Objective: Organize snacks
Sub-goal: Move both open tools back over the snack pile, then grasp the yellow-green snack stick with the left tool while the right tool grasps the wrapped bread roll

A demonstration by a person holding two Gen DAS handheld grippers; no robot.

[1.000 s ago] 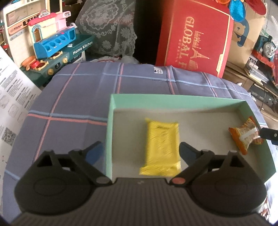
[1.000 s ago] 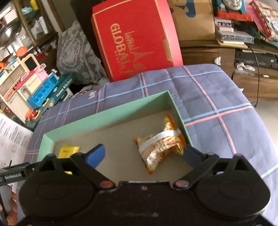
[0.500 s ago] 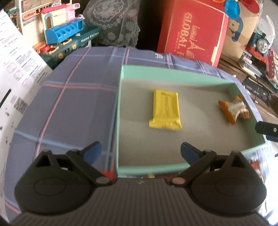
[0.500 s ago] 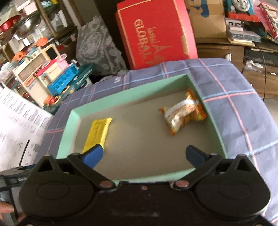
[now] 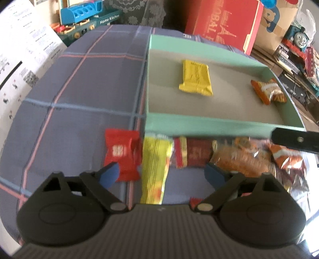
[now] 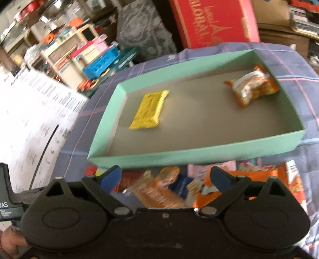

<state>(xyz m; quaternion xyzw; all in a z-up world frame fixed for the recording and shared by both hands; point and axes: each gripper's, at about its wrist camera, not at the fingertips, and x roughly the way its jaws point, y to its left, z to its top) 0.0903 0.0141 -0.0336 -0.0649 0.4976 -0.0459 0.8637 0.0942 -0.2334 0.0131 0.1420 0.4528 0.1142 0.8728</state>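
A green tray (image 5: 199, 126) (image 6: 179, 154) lies on the plaid cloth. Inside it are a yellow packet (image 5: 196, 77) (image 6: 149, 109) and an orange snack bag (image 5: 267, 91) (image 6: 253, 87). In front of the tray lies a row of loose snacks: a red packet (image 5: 121, 153), a long yellow packet (image 5: 155, 169), a dark red one (image 5: 191, 153) and orange bags (image 5: 239, 159) (image 6: 157, 191). My left gripper (image 5: 161, 173) hovers over the long yellow packet, jaws wide and closing, pressing nothing. My right gripper (image 6: 165, 177) hangs over the orange bags, jaws also closing, gripping nothing.
A red gift box (image 5: 223, 22) (image 6: 213, 18) and a toy kitchen (image 5: 85, 18) (image 6: 83, 53) stand behind the table. A white printed sheet (image 5: 22, 51) (image 6: 30, 119) hangs at the left. A hand (image 6: 10, 241) shows at the bottom left of the right wrist view.
Both grippers have drawn back from over the tray toward its near side. The row of loose snacks in front of the tray has come into view. Both pairs of jaws have narrowed a little.
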